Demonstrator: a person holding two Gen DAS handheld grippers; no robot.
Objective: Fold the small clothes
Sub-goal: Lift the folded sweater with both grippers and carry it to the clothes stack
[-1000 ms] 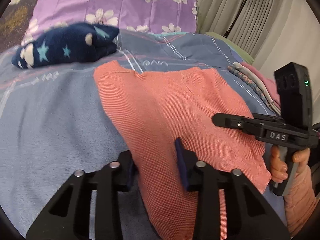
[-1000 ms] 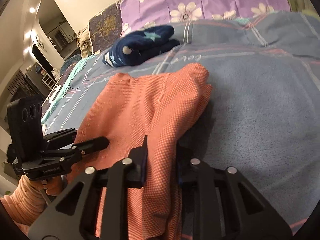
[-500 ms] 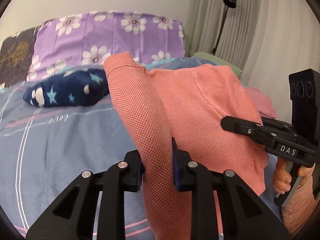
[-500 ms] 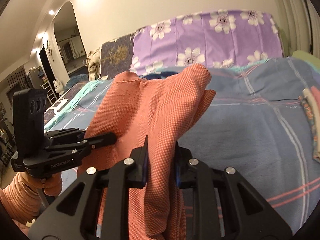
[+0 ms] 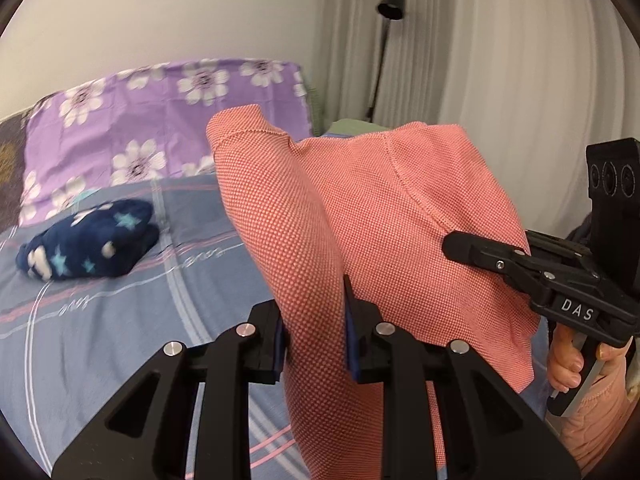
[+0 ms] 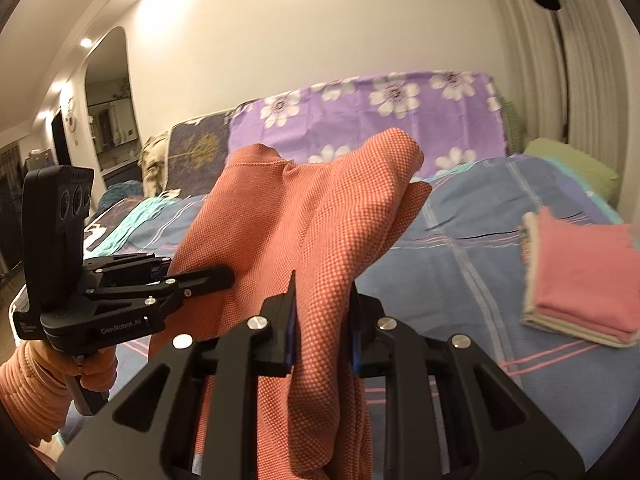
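Above the plaid bedspread (image 5: 120, 320), both grippers' fingers pinch the waffle-knit coral garment (image 5: 360, 208), bunched.

Your views: warm indoor light from recessed ceiling lights (image 6: 85, 42), upper left. Fisheye bends edges, dark vignette corners. Purple floral cover (image 5: 160, 120) slightly motion-blurred. Near cloth sharp.

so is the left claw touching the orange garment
Touching. The left wrist view shows the left claw with both pads pressed against a fold of the orange garment.
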